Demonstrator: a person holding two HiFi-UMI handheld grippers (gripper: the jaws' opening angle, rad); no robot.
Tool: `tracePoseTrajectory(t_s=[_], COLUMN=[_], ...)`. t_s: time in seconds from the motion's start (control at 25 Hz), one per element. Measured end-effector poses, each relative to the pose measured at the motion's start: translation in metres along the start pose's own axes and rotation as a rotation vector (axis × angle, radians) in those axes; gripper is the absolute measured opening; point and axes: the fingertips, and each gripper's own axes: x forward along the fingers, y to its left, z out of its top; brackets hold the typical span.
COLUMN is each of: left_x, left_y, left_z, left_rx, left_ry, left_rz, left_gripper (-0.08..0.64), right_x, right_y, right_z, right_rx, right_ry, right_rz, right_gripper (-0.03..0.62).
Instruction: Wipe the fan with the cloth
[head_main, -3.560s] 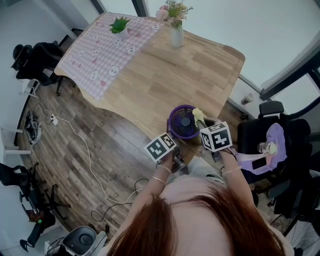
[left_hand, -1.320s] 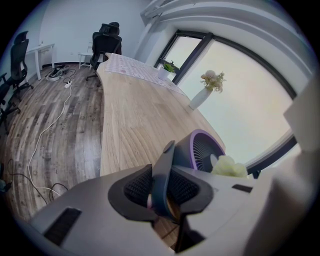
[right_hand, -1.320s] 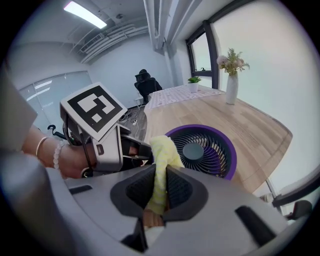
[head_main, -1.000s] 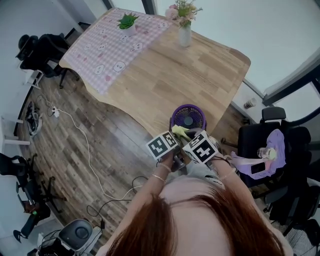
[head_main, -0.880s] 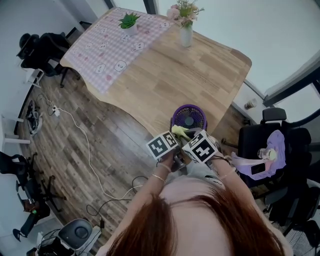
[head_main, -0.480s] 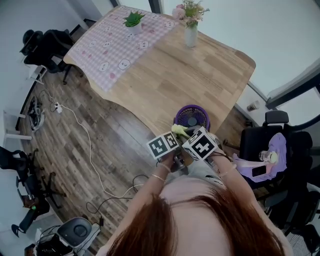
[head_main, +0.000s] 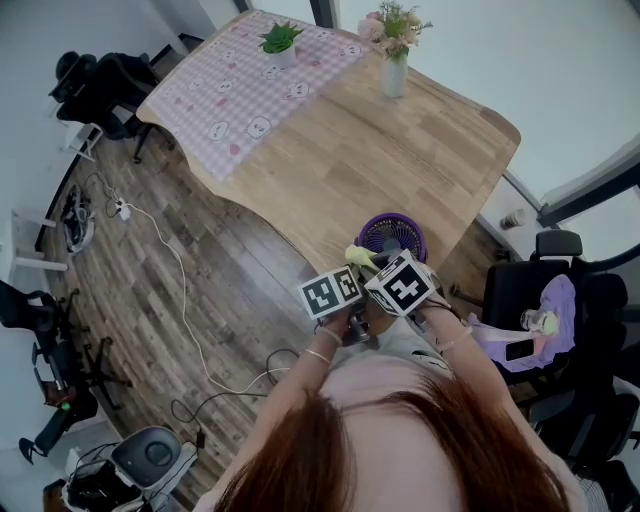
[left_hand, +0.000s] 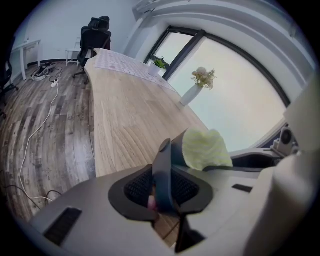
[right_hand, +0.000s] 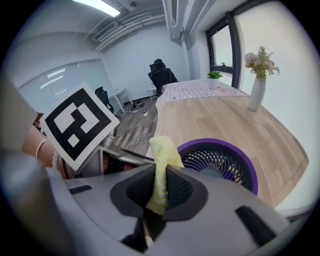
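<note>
Head view: one fan (head_main: 393, 234), one cloth (head_main: 358, 257); left tongs (left_hand: 161, 172), right tongs (right_hand: 159, 181).

Left gripper (left_hand: 161, 187) apparently clamping fan (head_main: 395, 237), right gripper (right_hand: 160, 189) pinching cloth (right_hand: 163, 154), both angled down

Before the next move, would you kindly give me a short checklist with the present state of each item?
1. Cloth clamped in right gripper: ok.
2. Fan directly ahead of right gripper: ok.
3. Left gripper shut on dark flat part: ok.
4. That part belongs to the fan: cannot tell.
5. Cloth touching fan: cannot tell.
6. Vase well away from fan: ok.
</note>
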Motion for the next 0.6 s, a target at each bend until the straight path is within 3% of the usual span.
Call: tracePoseTrajectory(t_s=[0.6], left_x=[0.000], left_y=[-0.001], left_z=[0.000], left_rx=[0.037], left_ry=[0.006], left_rz=[-0.019], left_gripper=[0.094], right_x=[0.008], right_y=[-0.012], right_z=[0.019], right_rx=[-0.023], right_ry=[-0.011], right_rz=[-0.024], right_gripper=[0.043])
